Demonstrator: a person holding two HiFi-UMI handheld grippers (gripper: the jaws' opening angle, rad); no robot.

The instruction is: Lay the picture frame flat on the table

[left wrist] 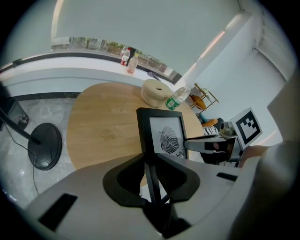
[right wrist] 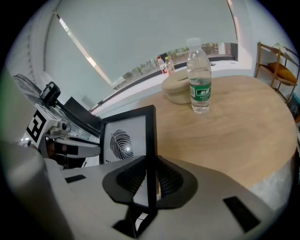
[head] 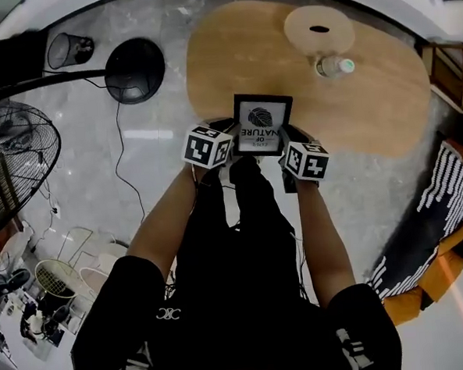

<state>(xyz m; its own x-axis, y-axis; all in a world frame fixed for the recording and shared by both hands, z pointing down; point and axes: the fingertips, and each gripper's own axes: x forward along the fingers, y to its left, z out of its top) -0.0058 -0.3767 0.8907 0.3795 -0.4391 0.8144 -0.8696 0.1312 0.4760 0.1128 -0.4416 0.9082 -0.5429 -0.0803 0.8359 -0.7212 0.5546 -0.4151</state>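
Floor, left of the table (head: pixel 231 55): fan (head: pixel 11 162), wire bin (head: pixel 68 49), black disc base (head: pixel 134 69) with a cable running off it.

Left gripper (left wrist: pixel 151 176): jaws clamped on the left edge of the frame (head: pixel 264 123). In the left gripper view the black moulding sits right in the slot between the pads.

Frame: black, white mat, leaf print. It's at the table's near edge, about mid-way along, held between both grippers. It is not flat: it stands steeply, leaning a bit, glass side toward the person. The print reads upside down in the head view. Can't tell whether its lower edge touches the wood; the grippers and arms cover that part.

Right gripper (right wrist: pixel 151 180): jaws clamped on the frame's right edge, moulding pinched between the pads. Both marker cubes sit just beside the frame, one on each side.

Far right part of the table: round wooden box (head: pixel 318 29) at the far edge, and a clear bottle (head: pixel 334 65) with a green label upright just beside it. Both are well apart from the frame.
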